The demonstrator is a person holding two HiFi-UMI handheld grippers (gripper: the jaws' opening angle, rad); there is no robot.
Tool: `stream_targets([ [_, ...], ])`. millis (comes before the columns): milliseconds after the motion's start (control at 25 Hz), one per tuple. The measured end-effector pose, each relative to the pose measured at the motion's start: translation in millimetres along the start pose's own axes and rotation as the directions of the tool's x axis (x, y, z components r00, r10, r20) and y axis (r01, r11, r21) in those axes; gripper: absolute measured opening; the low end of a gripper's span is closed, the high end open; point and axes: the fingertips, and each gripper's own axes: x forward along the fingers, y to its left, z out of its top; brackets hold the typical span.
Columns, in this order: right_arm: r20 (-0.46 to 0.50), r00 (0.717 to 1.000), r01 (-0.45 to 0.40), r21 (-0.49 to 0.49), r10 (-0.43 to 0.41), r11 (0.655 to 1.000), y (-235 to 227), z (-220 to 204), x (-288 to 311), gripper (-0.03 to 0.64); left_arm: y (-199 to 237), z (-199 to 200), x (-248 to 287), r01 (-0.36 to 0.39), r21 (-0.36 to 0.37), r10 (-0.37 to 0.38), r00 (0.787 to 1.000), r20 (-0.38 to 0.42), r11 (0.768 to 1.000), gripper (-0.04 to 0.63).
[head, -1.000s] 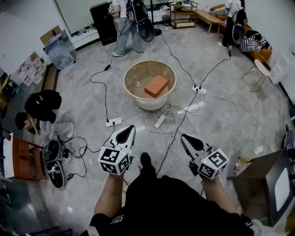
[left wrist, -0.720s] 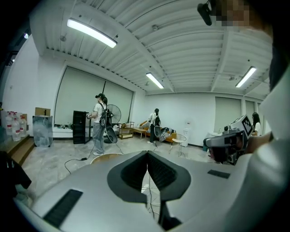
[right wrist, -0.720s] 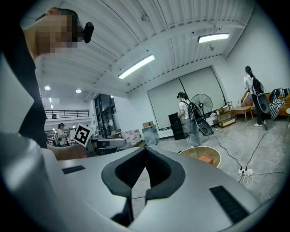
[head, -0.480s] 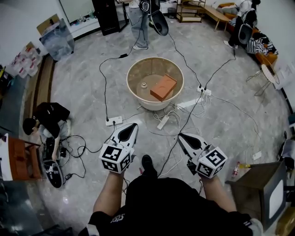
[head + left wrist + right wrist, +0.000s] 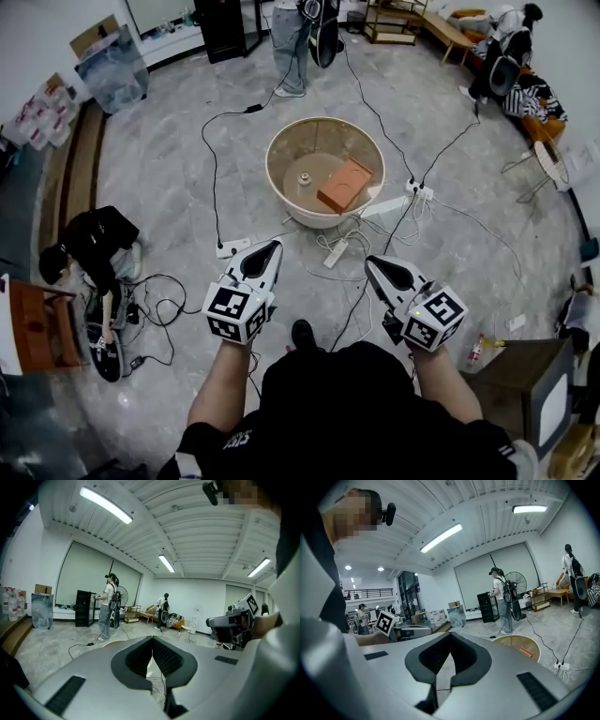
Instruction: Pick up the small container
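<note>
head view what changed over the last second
The person has stepped toward the tub, bringing the left gripper and right gripper slightly closer to it. Nothing taken or released: both stay shut and empty; the small container and orange block stay in the tub.

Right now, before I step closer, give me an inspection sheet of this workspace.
Surface: grey floor; a round tub stands on it.
Job's things: small container inside the tub, beside an orange block and apart from it.
Clutter: box at the right edge.
Grippers: left gripper and right gripper, jaws shut, both empty, short of the tub.
Cables: black cables and power strips cross the floor between the grippers and the tub.
Surroundings: crouching person at the left; standing person beyond the tub.
</note>
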Motion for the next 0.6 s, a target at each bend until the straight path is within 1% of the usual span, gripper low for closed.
stream_targets([
  [120,0.001,1.0,-0.004,-0.002,0.004,1.0,2.2,6.2,18.3,0.014,14.5,4.1,-2.5,-0.004,0.013,0.004,1.0,-0.001,1.0,0.017],
  [240,0.001,1.0,-0.005,0.004,0.005,1.0,1.4,9.4,28.8,0.014,25.6,4.0,-5.5,-0.016,-0.002,0.016,1.0,0.001,1.0,0.017],
  [320,0.004,1.0,0.012,0.011,-0.012,1.0,-3.2,13.4,32.4,0.014,31.5,0.5,-3.1,-0.022,-0.014,0.022,1.0,-0.005,1.0,0.017],
  [480,0.012,1.0,0.023,0.021,-0.023,1.0,-23.7,18.2,39.0,0.014,37.0,0.7,14.8,-0.022,-0.019,0.021,1.0,-0.02,1.0,0.017],
  [600,0.011,1.0,0.024,0.041,-0.025,0.999,-50.5,19.5,44.2,0.014,36.9,6.4,34.8,-0.02,-0.012,0.02,0.999,-0.033,1.0,0.017],
])
